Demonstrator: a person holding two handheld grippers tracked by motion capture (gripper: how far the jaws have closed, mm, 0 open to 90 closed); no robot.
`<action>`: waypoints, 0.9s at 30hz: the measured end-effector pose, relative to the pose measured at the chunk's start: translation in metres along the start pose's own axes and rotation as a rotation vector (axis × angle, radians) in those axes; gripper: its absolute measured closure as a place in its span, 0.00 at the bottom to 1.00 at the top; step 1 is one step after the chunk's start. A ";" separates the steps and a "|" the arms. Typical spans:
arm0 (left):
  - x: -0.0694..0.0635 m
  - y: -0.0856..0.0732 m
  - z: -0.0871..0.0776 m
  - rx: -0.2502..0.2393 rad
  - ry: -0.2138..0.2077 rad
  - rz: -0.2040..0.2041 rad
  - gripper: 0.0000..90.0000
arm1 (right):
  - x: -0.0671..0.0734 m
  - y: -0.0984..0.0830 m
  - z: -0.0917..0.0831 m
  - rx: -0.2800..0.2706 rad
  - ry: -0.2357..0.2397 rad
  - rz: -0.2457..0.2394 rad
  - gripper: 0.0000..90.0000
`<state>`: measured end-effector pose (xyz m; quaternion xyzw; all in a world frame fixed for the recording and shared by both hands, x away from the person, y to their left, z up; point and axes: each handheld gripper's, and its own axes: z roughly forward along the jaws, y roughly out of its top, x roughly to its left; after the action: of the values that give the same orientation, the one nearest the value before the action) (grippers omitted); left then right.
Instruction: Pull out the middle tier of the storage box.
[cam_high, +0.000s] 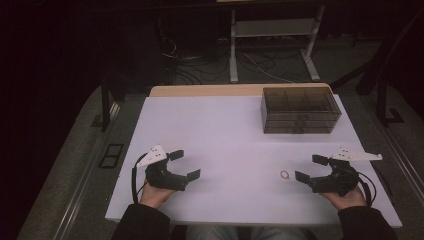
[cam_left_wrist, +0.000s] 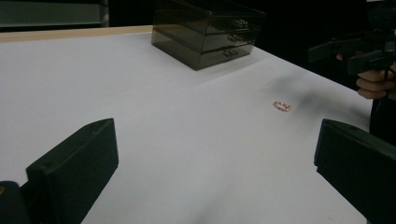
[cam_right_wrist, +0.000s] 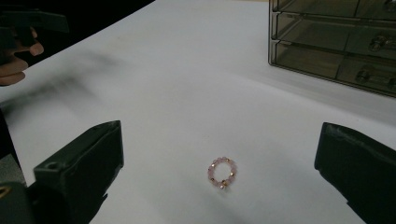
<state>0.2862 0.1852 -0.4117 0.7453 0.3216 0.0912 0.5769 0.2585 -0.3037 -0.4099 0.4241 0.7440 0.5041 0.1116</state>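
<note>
Where the white tabletop (cam_high: 225, 145) runs toward its near edge, two hand-held grippers sit low over it, one by each near corner. The left hand-held gripper (cam_high: 186, 165) has its jaws spread wide with nothing between them; the right hand-held gripper (cam_high: 311, 168) is spread just as wide, also holding nothing. One small beaded ring (cam_high: 285, 175), pink with a few gold beads, lies flat on the tabletop near the near edge and toward the right side, just beside the right hand-held gripper's jaws and ahead of their gap, not touching them. One smoky clear drawer box (cam_high: 300, 110) stands at the far right corner, close to the far and right edges; three drawers with small knobs face the near side. Between the two hand-held grippers, and from the ring out to the far left corner, the tabletop lies bare and open. The ring and the box stand well apart.
</note>
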 end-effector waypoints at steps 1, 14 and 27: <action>0.000 0.000 0.000 0.000 0.000 0.000 0.00 | 0.000 0.000 0.000 0.000 0.000 0.000 0.01; 0.001 -0.001 0.000 0.009 -0.001 -0.005 0.00 | -0.001 0.003 -0.003 0.011 0.019 -0.007 0.01; -0.001 -0.002 0.002 0.022 0.001 -0.001 0.00 | 0.008 0.013 -0.005 0.070 0.053 0.007 0.01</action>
<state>0.2852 0.1834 -0.4138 0.7515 0.3235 0.0877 0.5683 0.2573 -0.2995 -0.3949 0.4169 0.7626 0.4889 0.0754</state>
